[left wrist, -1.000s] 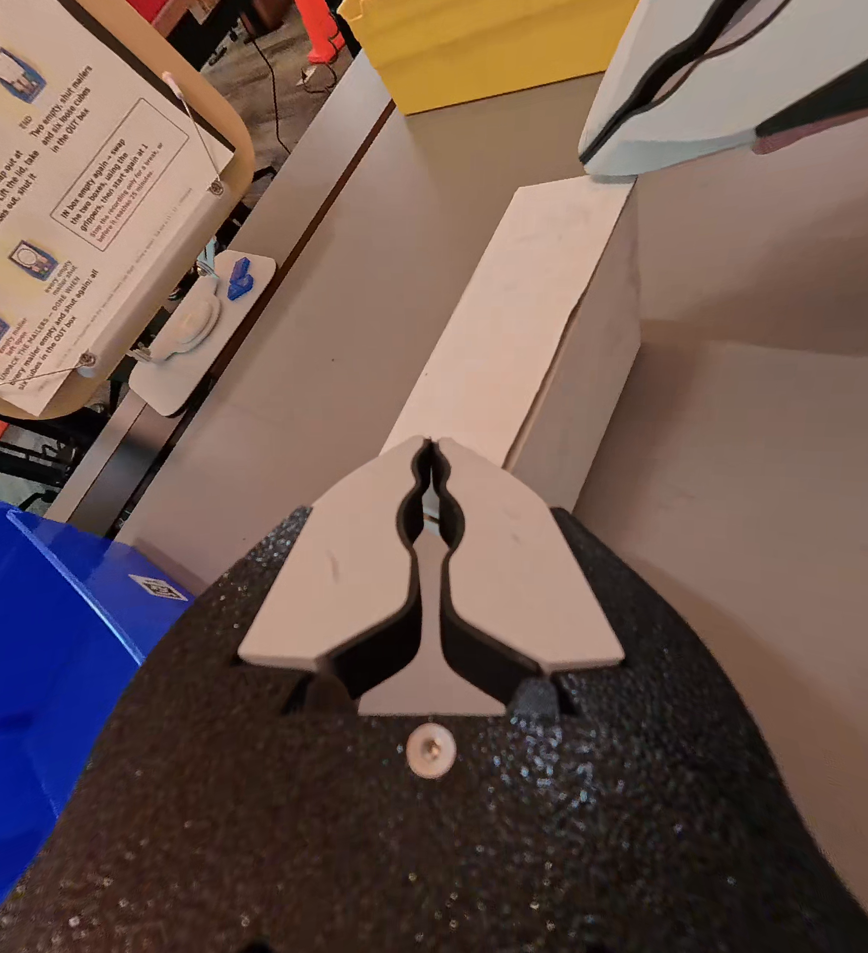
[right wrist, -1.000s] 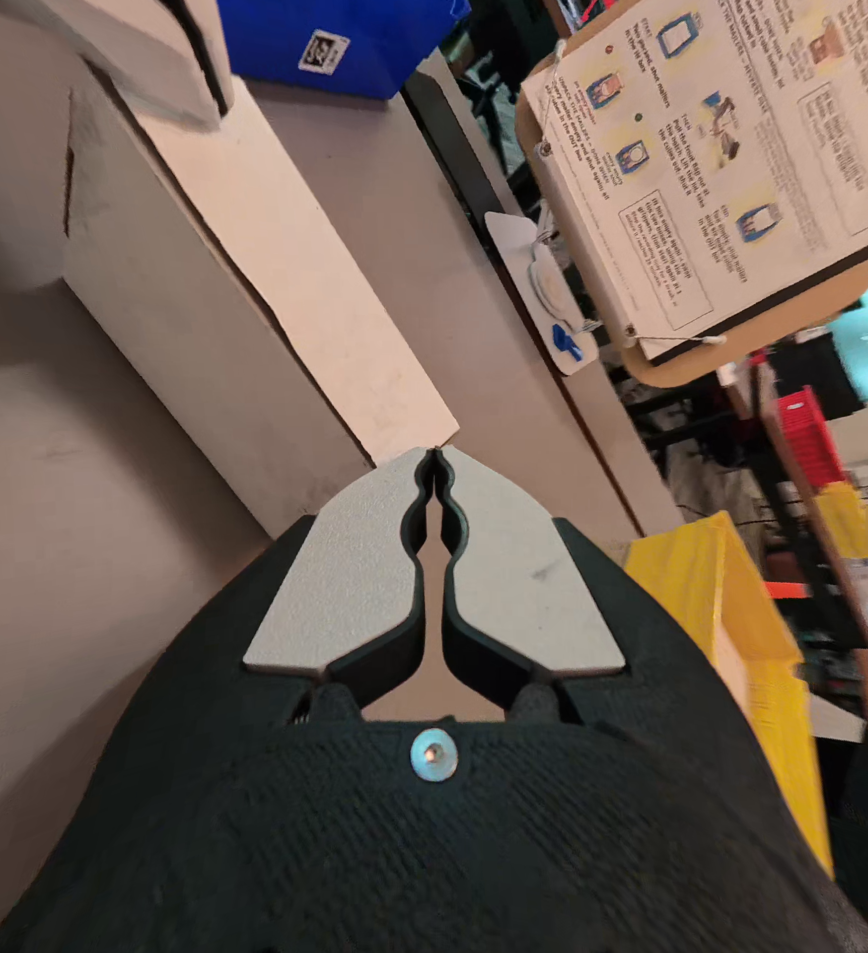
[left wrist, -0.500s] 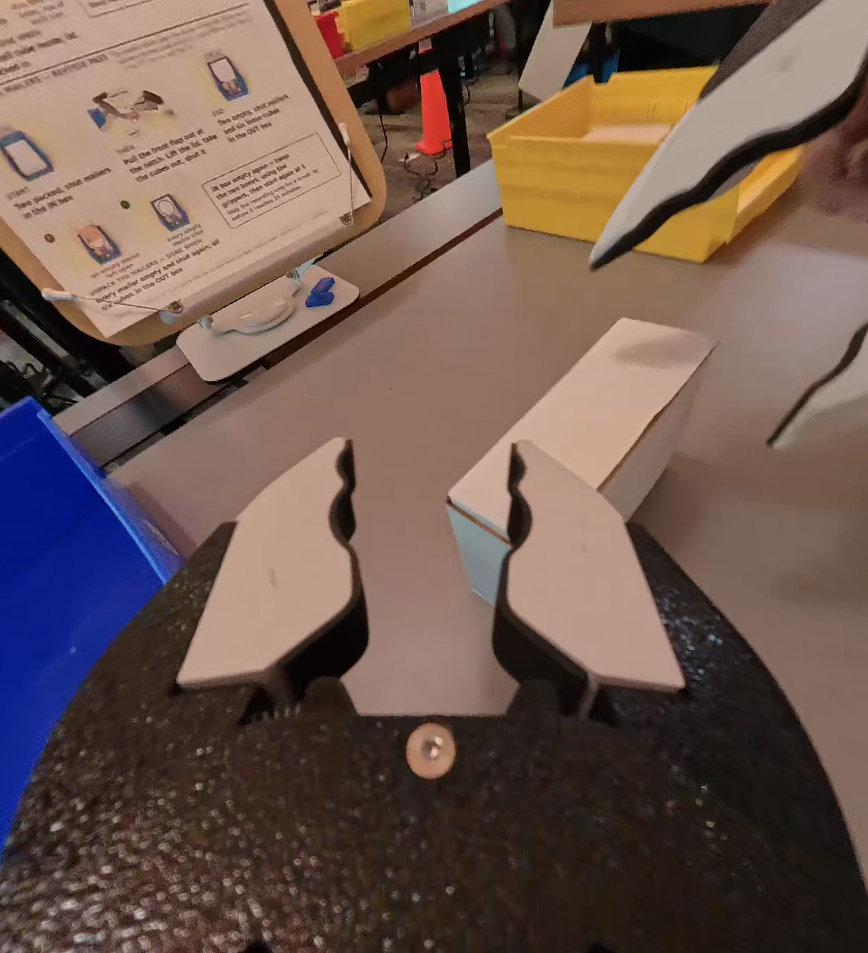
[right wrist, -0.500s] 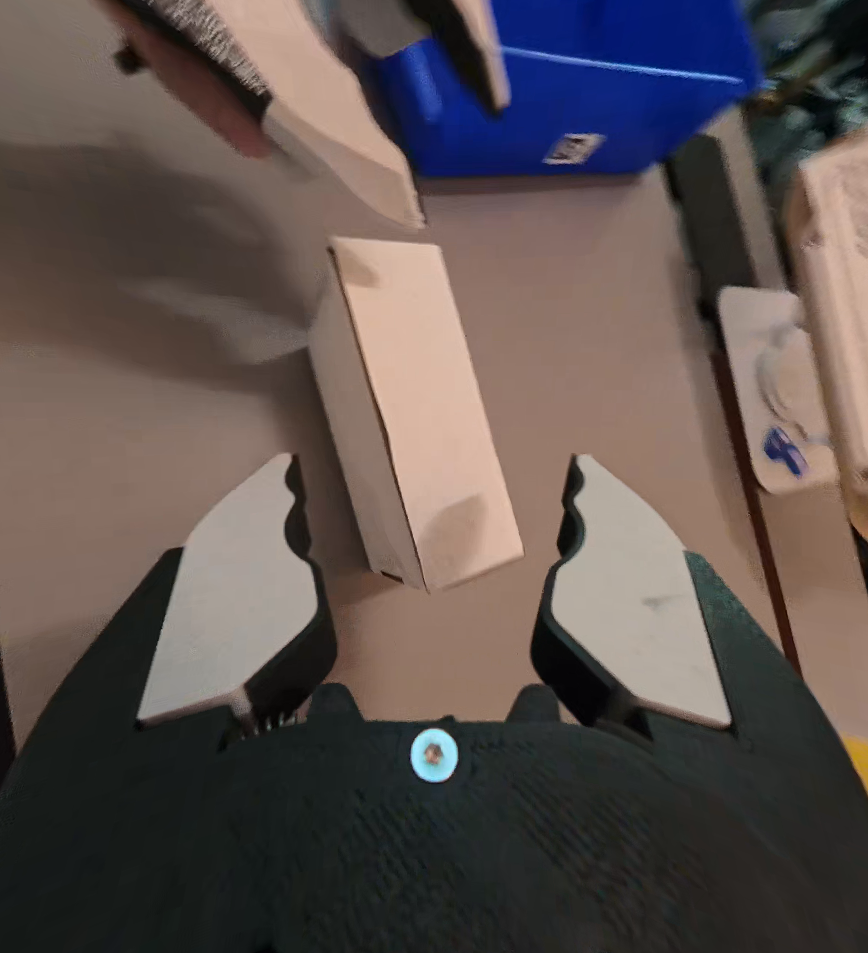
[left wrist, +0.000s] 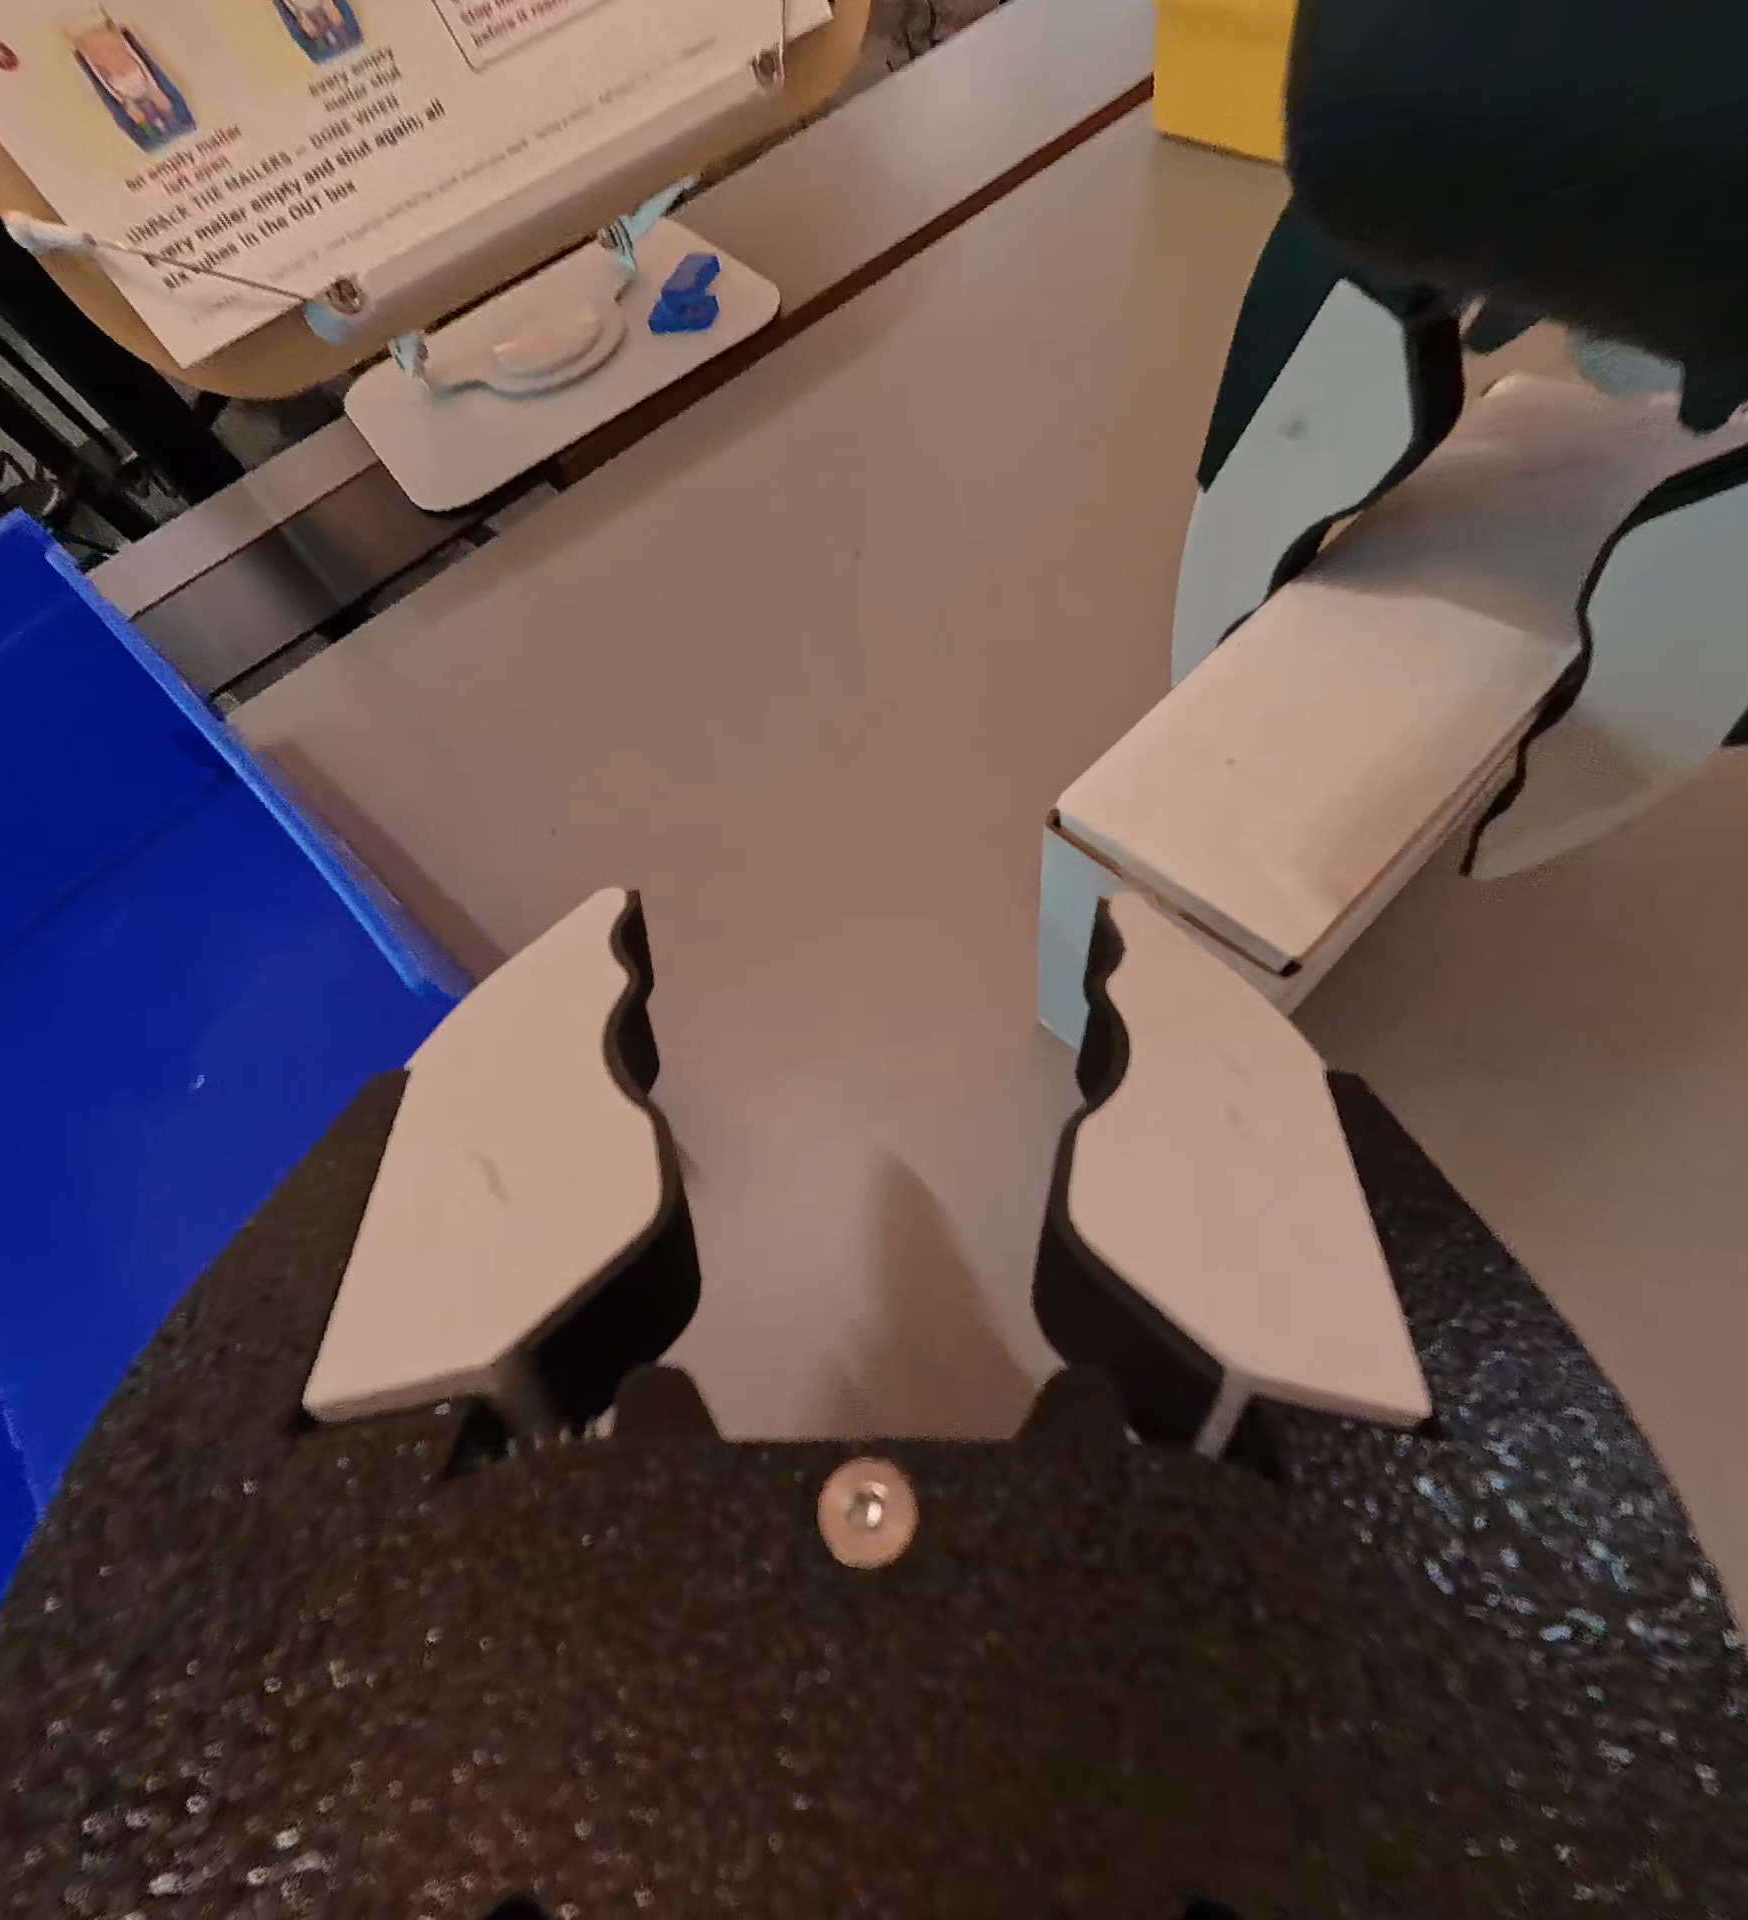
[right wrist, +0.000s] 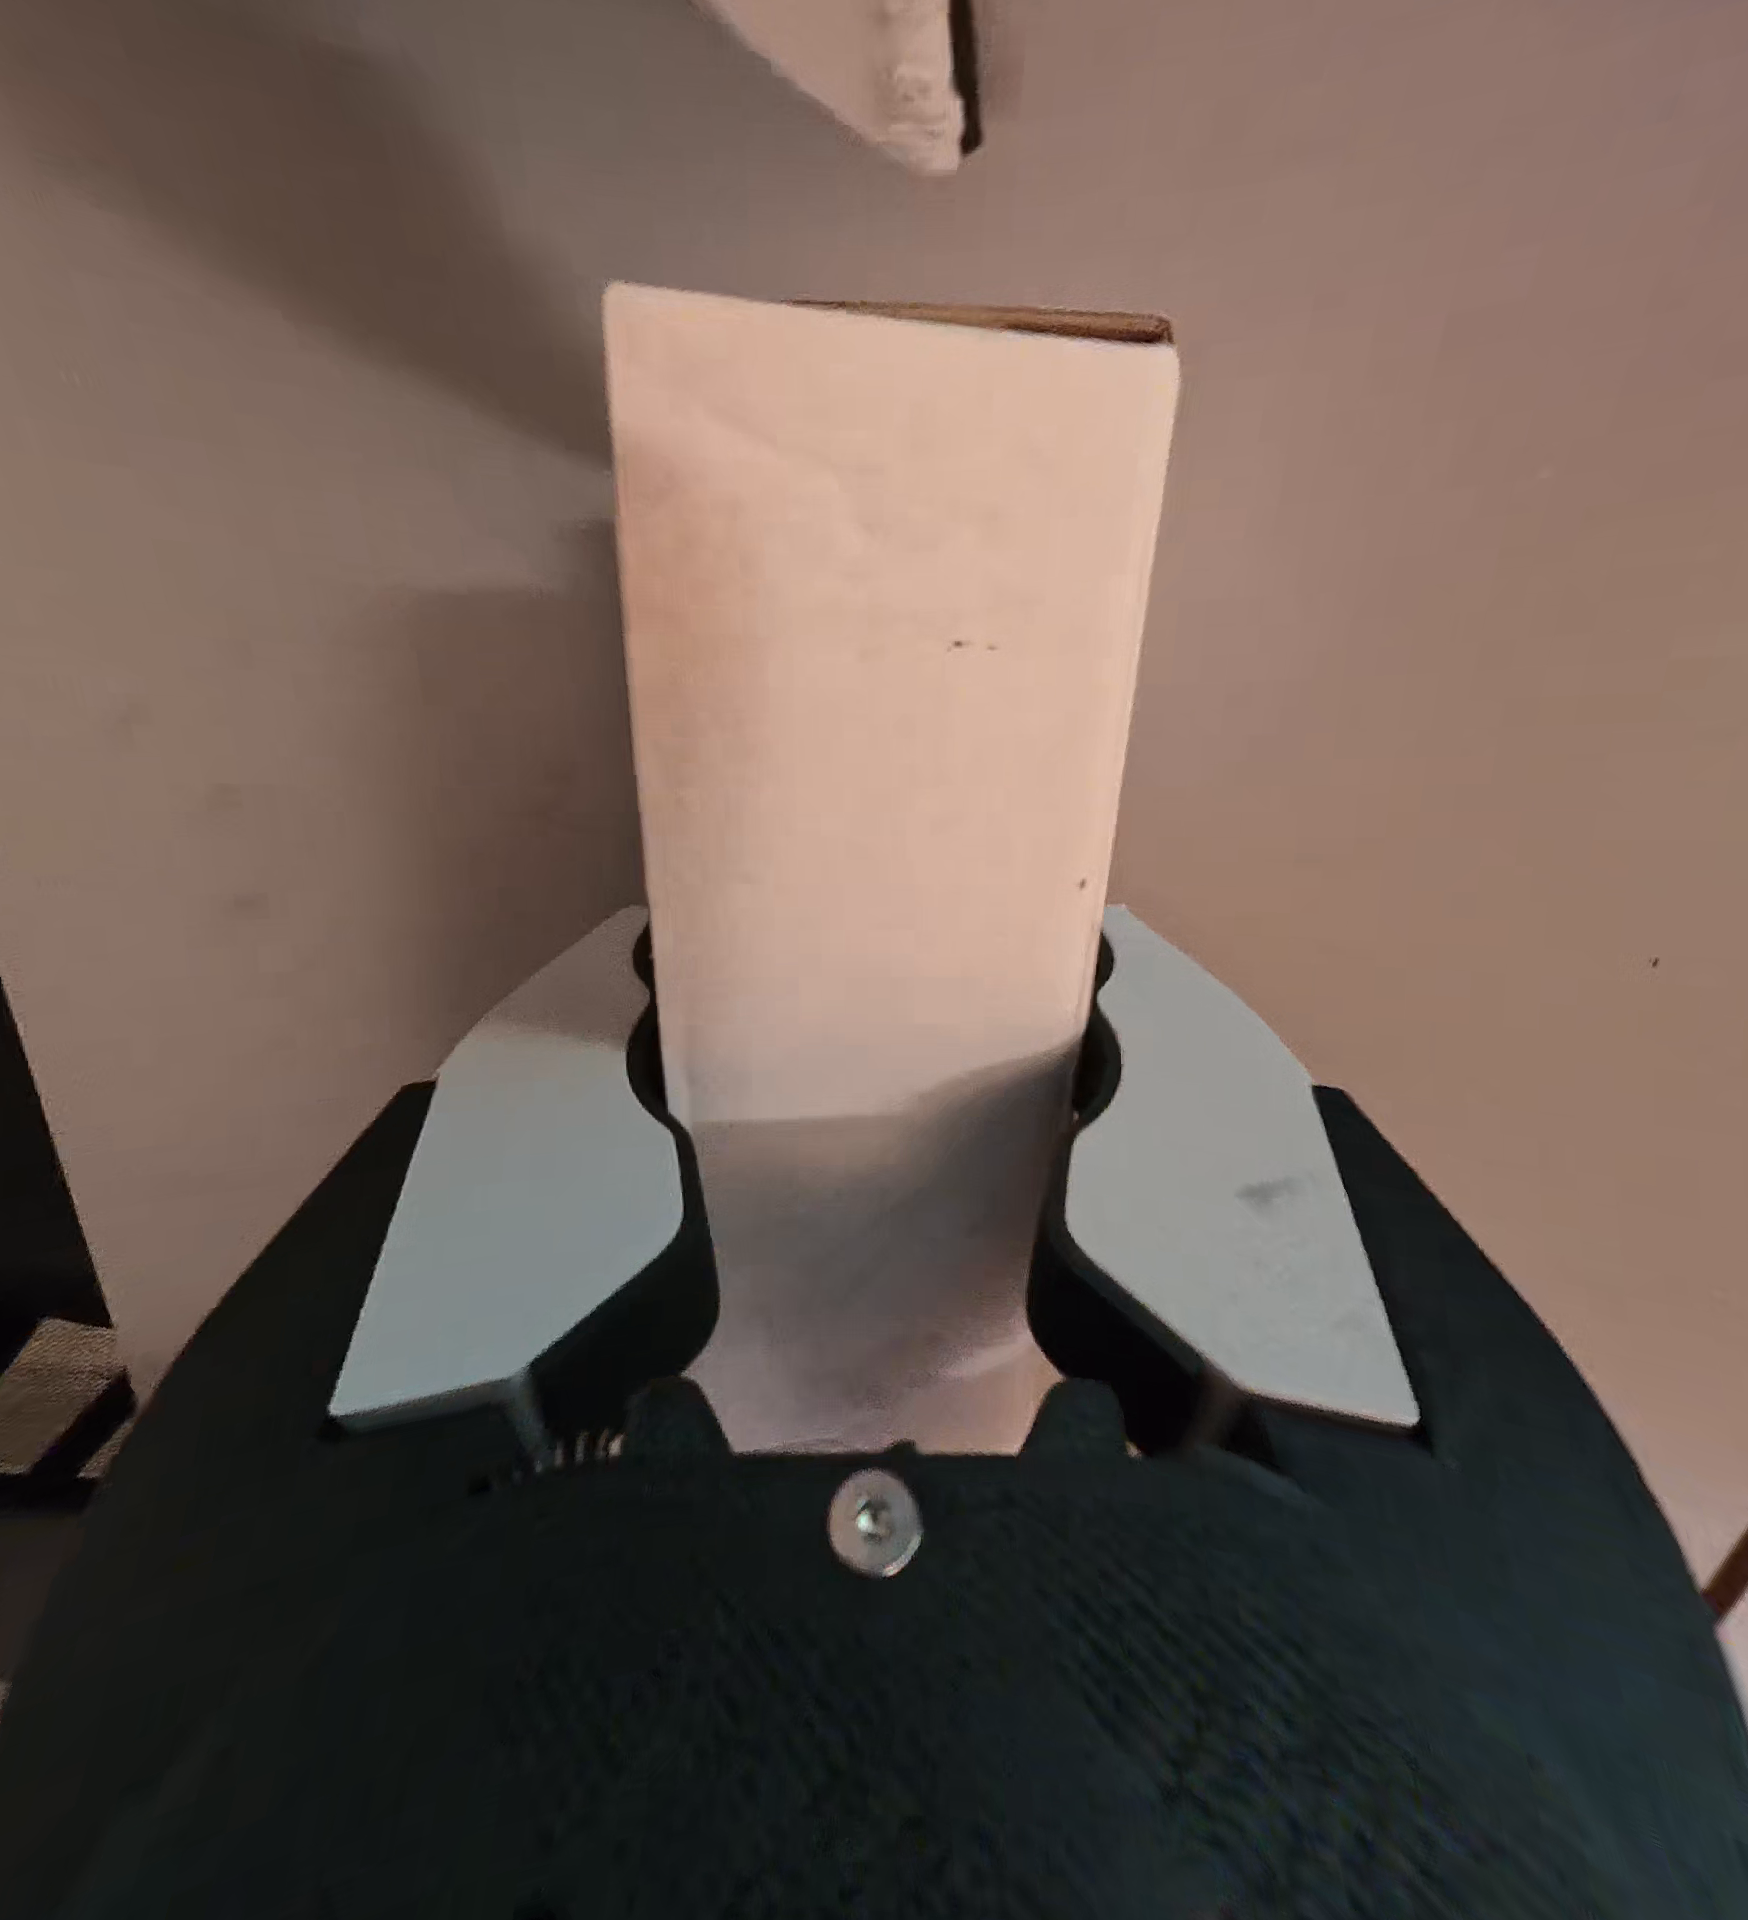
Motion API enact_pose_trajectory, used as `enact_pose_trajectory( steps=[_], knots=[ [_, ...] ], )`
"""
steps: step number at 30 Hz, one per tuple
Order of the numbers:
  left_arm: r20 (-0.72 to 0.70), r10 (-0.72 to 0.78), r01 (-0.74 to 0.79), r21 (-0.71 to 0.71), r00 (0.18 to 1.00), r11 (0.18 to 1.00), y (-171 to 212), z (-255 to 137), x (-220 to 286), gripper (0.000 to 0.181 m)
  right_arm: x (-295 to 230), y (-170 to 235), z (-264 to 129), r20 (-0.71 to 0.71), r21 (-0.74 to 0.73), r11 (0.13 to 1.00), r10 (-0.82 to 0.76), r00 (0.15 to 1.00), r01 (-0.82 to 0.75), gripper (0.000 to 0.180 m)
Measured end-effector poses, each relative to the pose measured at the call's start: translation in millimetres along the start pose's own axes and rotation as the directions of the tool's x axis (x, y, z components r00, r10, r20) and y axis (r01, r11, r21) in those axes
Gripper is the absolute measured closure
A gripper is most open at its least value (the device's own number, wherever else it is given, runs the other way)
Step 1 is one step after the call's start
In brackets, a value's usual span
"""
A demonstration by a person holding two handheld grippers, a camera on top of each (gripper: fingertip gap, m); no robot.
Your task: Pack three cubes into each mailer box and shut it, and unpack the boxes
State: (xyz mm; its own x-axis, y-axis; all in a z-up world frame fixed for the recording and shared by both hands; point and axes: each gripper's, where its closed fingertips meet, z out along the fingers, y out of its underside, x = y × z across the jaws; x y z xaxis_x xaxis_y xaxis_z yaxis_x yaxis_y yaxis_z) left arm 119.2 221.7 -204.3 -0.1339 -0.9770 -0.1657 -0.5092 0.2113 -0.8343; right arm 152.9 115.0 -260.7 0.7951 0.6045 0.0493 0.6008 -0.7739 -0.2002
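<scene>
Here, a shut white mailer box (right wrist: 880, 748) is seen lying flat on a grey table (left wrist: 828, 644), and it serves as the landmark for everything else. The right gripper (right wrist: 872, 997) is set around the box's near end, one finger on each long side; the pads appear to touch the cardboard, though whether the box is firmly clamped or only straddled cannot be told. In the left wrist view the same gripper is seen from the far side, reaching down over the box's other end.

The left gripper (left wrist: 865, 1023) is held with its fingers apart and nothing between them, just beside the box's end that faces it; its right fingertip (left wrist: 1124, 956) overlaps that corner in the picture, but contact cannot be confirmed.

To the left of the box, past the left gripper, a blue bin (left wrist: 101, 935) is seen at the table edge. Beyond the box, a yellow bin (left wrist: 1218, 78) is partly visible at the far side, and an instruction sheet on a stand (left wrist: 413, 135) is placed behind the table.

No cubes are in view. The lid is seen closed, with a thin seam at the end. It is judged that this box is shut, but whether it is packed or emptied cannot be told, so the remaining work is uncertain.
</scene>
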Motion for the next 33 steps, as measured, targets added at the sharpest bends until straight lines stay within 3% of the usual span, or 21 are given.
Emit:
enact_pose_trajectory(
  steps=[6,10,14,18,21,25,33],
  knots=[
    [0.019,0.029,-0.028,-0.036,0.999,0.999,7,5,0,0.110,-15,16,-9,-0.036,-0.031,0.997,-0.069,0.997,0.068,0.105],
    [0.011,0.031,-0.030,-0.046,0.999,0.998,9,7,2,0.112,-11,47,-55,-0.189,-0.023,0.998,-0.070,0.980,0.067,0.105],
    [-0.008,0.027,-0.028,-0.038,1.000,0.999,7,8,6,0.114,6,111,-133,-0.411,-0.063,0.998,-0.008,0.911,-0.020,0.104],
    [-0.043,-0.004,0.003,-0.007,0.999,1.000,0,5,12,0.115,20,202,-212,-0.604,-0.182,0.969,0.022,0.796,-0.165,0.104],
    [-0.052,-0.011,0.011,-0.004,0.999,1.000,-1,5,14,0.115,27,272,-244,-0.670,-0.251,0.925,0.047,0.741,-0.285,0.104],
    [-0.058,-0.015,0.015,-0.009,0.998,1.000,-1,6,17,0.115,42,343,-243,-0.713,-0.231,0.905,0.093,0.696,-0.357,0.104],
    [-0.064,-0.011,0.008,-0.047,0.998,0.999,8,13,20,0.115,78,410,-161,-0.702,-0.212,0.913,0.105,0.704,-0.347,0.104]
  ],
)
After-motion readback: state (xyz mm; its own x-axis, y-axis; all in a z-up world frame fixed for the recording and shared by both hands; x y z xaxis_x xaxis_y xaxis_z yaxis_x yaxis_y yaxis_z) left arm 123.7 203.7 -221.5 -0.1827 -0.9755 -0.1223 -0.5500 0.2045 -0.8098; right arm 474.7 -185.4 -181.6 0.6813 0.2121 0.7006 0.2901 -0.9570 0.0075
